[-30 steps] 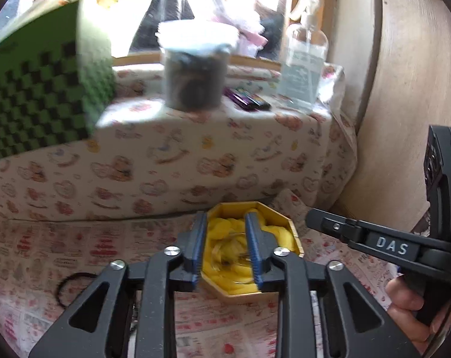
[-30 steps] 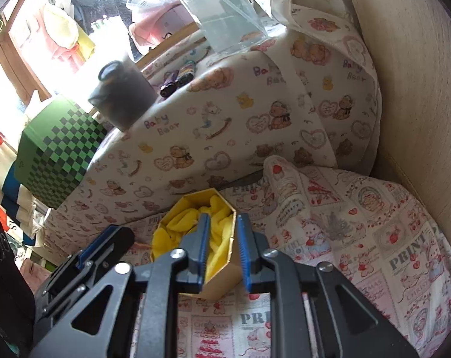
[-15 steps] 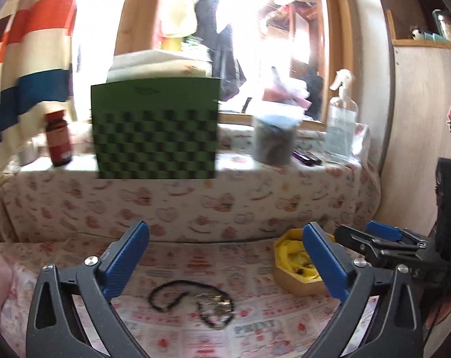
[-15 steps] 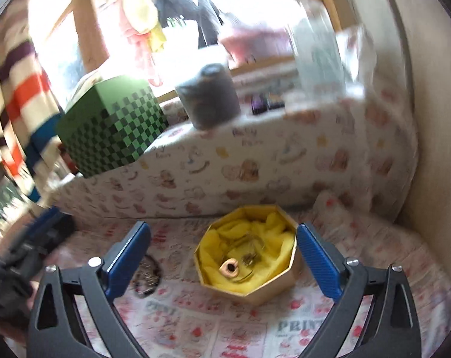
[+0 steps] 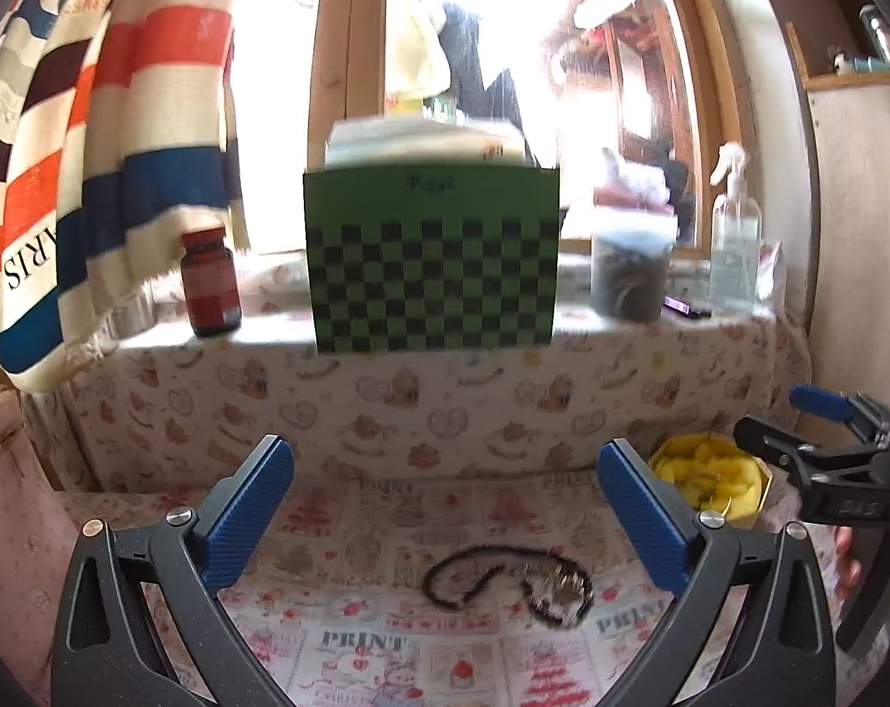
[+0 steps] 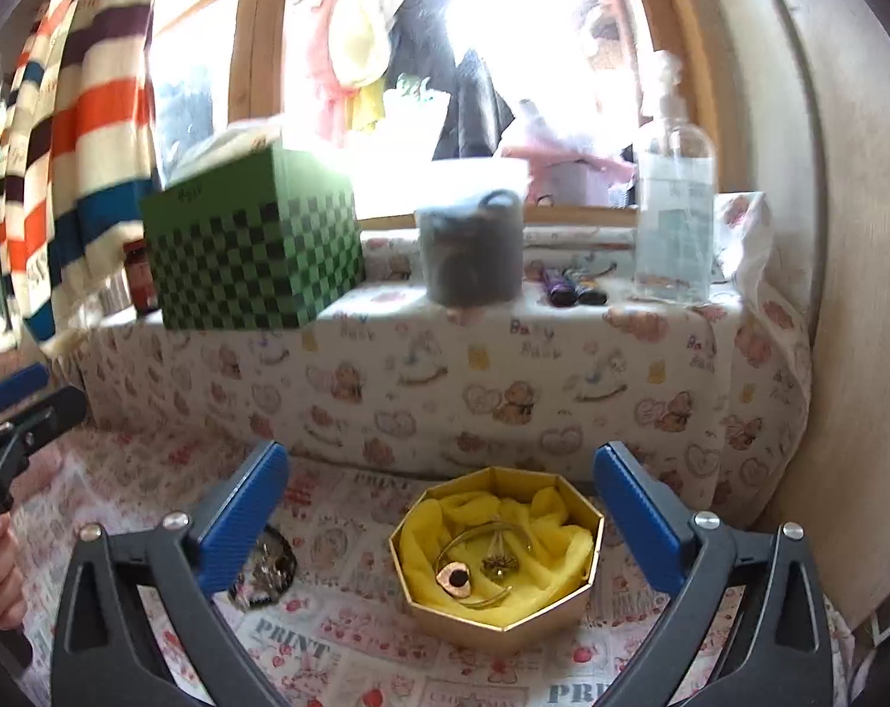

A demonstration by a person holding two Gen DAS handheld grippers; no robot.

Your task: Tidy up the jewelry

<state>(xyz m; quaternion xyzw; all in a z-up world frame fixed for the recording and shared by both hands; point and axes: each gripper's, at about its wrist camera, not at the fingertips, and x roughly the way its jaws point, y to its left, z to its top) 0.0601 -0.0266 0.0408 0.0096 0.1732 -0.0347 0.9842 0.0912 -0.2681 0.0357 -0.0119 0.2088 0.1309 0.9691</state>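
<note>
Sitting on a printed cloth point(image 5: 356, 642), the beaded necklace point(image 5: 506, 580) is curled in a loose heap, right between the spread blue pads of the left hand-held gripper point(image 5: 445, 515). That gripper's jaws are wide apart and nothing's in them; it hangs above the cloth, not touching the necklace.

Off to the right there's a gold octagonal box point(image 6: 498, 554) lined with yellow fabric point(image 6: 539, 554). Inside it lie a thin gold bangle point(image 6: 480, 539), a round coppery piece point(image 6: 455, 576) and a small starburst-looking charm point(image 6: 498, 565). Can't tell exactly what those last two are. The right hand-held gripper point(image 6: 442, 515) is also fully spread, empty, and looks straight at the box, which shows between its pads. From that view the necklace is partly hidden behind the left pad.

In the left view the box sits near the right edge, with the other gripper beside it at the frame edge.

Behind all this is a raised ledge point(image 6: 503, 389) draped in teddy-bear fabric. On it: a green checkered box point(image 5: 433, 265), a brown bottle point(image 5: 209, 280), a dark lidded jar point(image 5: 630, 268) and a clear spray bottle point(image 5: 733, 241). A striped towel point(image 5: 109, 135) hangs on the left by the window point(image 6: 445, 29).
</note>
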